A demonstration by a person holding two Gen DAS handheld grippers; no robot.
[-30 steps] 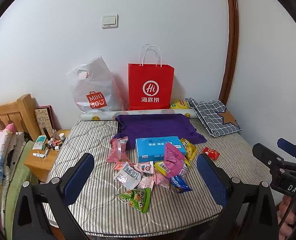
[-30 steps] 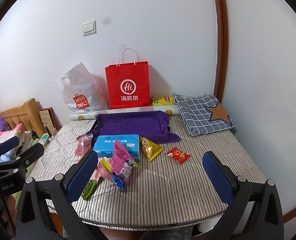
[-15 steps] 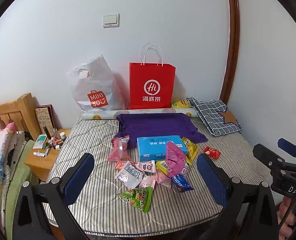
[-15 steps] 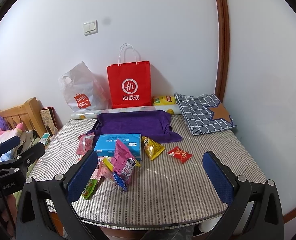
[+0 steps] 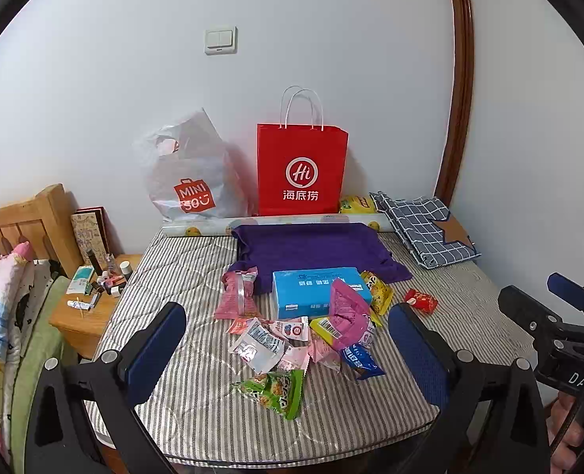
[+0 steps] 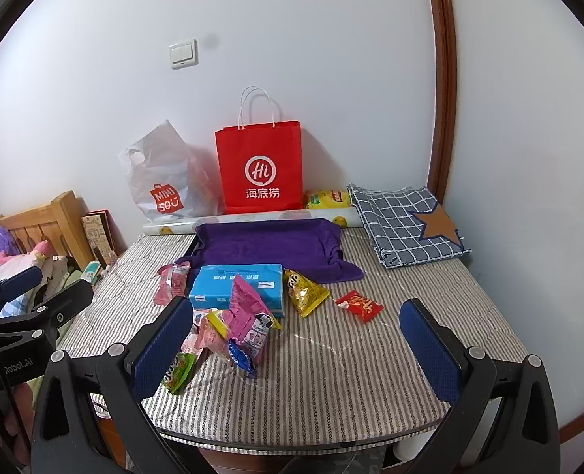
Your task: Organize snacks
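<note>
My left claw [image 5: 288, 349] spread wide, empty, hovering above the near table edge. My right claw [image 6: 297, 341] also wide, empty. Snack pile [image 5: 311, 331] loose on striped table cover [image 5: 197, 414], in front of blue box [image 5: 315, 290]. Red packet [image 6: 361, 305] lies apart, right. Purple towel [image 5: 311, 249] behind, red paper bag [image 5: 301, 170] at wall.

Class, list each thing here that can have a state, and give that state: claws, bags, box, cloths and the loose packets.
Left claw: open, empty.
Right claw: open, empty.
Red paper bag: upright against the wall.
White plastic bag: slumped.
Blue box: flat, closed.
Purple cloth: spread out.
Checked cloth: folded.
Red packet: apart from the pile.
</note>
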